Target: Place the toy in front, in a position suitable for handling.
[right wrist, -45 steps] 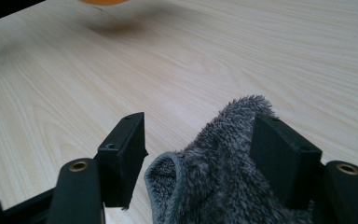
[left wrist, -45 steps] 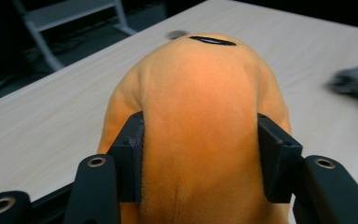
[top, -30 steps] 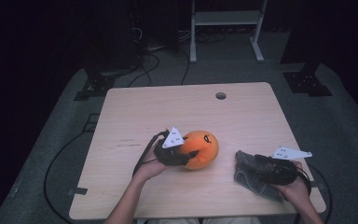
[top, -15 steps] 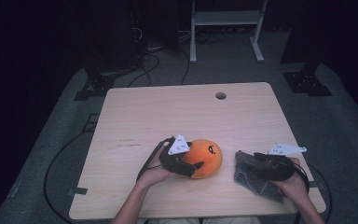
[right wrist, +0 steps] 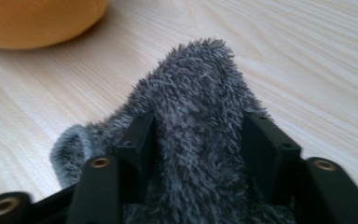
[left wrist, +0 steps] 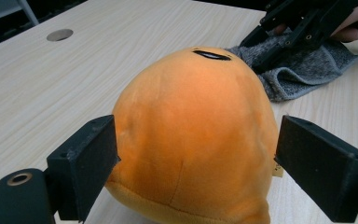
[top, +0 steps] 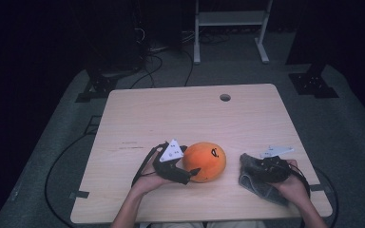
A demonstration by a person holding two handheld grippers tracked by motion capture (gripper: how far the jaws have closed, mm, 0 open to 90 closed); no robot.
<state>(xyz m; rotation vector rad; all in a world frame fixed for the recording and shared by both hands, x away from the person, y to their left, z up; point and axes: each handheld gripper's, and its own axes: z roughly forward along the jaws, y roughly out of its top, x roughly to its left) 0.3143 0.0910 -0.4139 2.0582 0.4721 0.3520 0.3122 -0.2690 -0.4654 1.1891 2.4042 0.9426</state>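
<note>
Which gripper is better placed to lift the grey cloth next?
Right. The right gripper has the grey cloth bunched between its jaws; the left gripper stands open around the orange plush.

Dim room, lit mostly over my table.
I'm at a light wood table (top: pixel 171 118) with a cable hole (top: pixel 225 97), on grey carpet (top: pixel 52 142). White frame legs (top: pixel 228 28), black stand feet (top: pixel 313 83) and loose cables (top: pixel 157 52) behind; walls too dark to tell.
</note>
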